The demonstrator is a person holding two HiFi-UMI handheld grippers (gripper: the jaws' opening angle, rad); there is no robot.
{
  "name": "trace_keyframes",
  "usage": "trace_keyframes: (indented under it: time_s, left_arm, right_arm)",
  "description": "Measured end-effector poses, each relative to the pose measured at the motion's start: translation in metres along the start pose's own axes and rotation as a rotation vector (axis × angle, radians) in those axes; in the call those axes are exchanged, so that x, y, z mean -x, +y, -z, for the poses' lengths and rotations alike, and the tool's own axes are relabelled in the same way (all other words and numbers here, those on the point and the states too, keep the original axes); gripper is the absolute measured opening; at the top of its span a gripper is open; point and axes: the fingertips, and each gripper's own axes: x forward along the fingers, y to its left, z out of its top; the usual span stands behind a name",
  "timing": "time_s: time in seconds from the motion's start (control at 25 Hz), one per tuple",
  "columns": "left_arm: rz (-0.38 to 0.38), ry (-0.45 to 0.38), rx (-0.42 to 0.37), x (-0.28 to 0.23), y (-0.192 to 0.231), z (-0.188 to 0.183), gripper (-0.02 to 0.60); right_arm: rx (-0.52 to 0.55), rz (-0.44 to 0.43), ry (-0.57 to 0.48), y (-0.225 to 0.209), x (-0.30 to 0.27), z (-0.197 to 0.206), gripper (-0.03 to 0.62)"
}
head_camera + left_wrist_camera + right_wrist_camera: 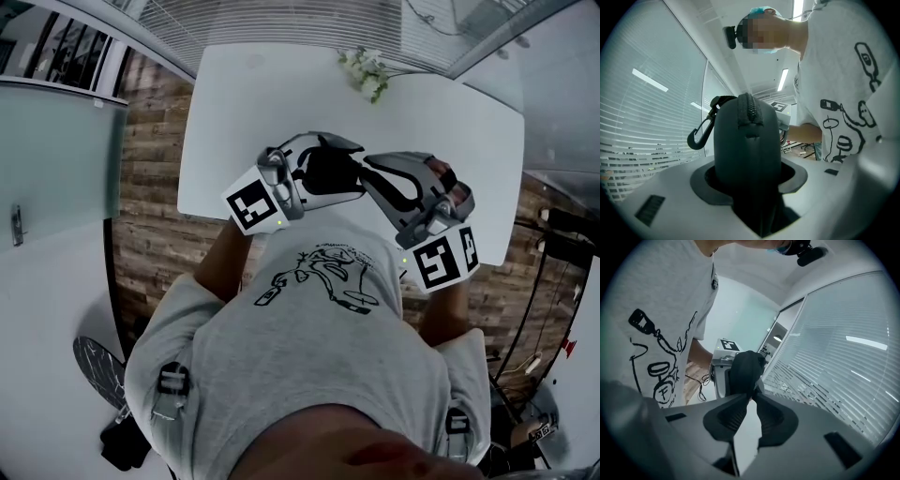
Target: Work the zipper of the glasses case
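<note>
Probably an office: glass partition walls [56,141], slatted blinds [843,380], white table [272,103], wood-plank floor [155,234].

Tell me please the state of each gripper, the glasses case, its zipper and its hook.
left gripper: shut on the glasses case
right gripper: jaws apart, tips at the case's end
glasses case: clamped, looks closed
zipper: closed where it shows
snap hook: hangs free at the case's side

One glasses case [328,170]; two grippers [351,172] [373,169]; seemingly one flower sprig [368,73].

Left tongs [747,168] hold level, clamped, while right tongs [754,394] tilt downward, slightly parted.
</note>
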Motion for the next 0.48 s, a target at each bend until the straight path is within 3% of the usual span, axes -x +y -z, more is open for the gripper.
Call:
trace_keyframes:
  time_s: [0.24, 0.48]
  left_arm:
    - [0.042, 0.016, 0.006, 0.0005, -0.0011, 0.0042, 0.233]
    - [0.070, 0.015, 0.004, 0.0011, -0.0054, 0.0031, 0.233]
  right_arm:
    - [0.091, -0.011, 0.044, 0.0045, -0.0037, 0.0040, 0.049]
    - [0.093, 0.008, 0.051, 0.0034, -0.0014, 0.0041, 0.028]
